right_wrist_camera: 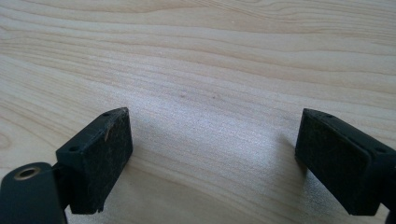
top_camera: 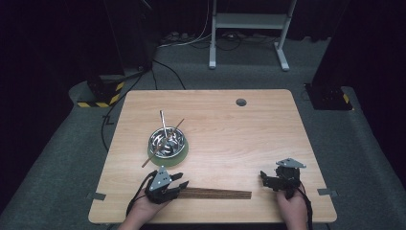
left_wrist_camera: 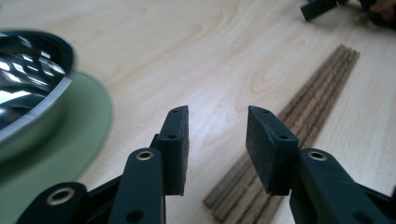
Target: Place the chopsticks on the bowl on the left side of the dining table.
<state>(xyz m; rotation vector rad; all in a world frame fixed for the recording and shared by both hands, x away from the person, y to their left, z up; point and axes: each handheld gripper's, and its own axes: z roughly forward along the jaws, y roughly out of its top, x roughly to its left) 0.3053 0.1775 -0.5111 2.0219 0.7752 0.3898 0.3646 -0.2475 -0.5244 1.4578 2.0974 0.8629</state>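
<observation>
1. The left gripper [top_camera: 178, 184] sits low at the near left of the desk [top_camera: 268, 129], its jaws partly open with nothing between the pads.
2. In the left gripper view those jaws hang just above the bare wood, and the near end of the bundle of wooden chopsticks [left_wrist_camera: 299, 121] lies just beside and partly under the right-hand jaw; the pads do not press on it.
3. From the high view the chopsticks [top_camera: 215, 193] lie flat in a tight row along the near edge of the desk, running from the left gripper towards the right, with their far end short of the right gripper [top_camera: 266, 179].
4. The right gripper rests at the near right of the desk, held by a hand [top_camera: 292, 208], its jaws spread wide over bare wood and holding nothing, as the right gripper view shows.
5. Just beyond the left gripper stands a shiny metal bowl [top_camera: 166, 141] on a round green plate [top_camera: 184, 152], left of the desk's middle.
6. A single wooden chopstick [top_camera: 163, 143] and a metal utensil [top_camera: 163, 123] lean in the bowl, sticking out over its rim.
7. A small round hole [top_camera: 241, 102] sits in the desk near its far edge, well apart from everything else.
</observation>
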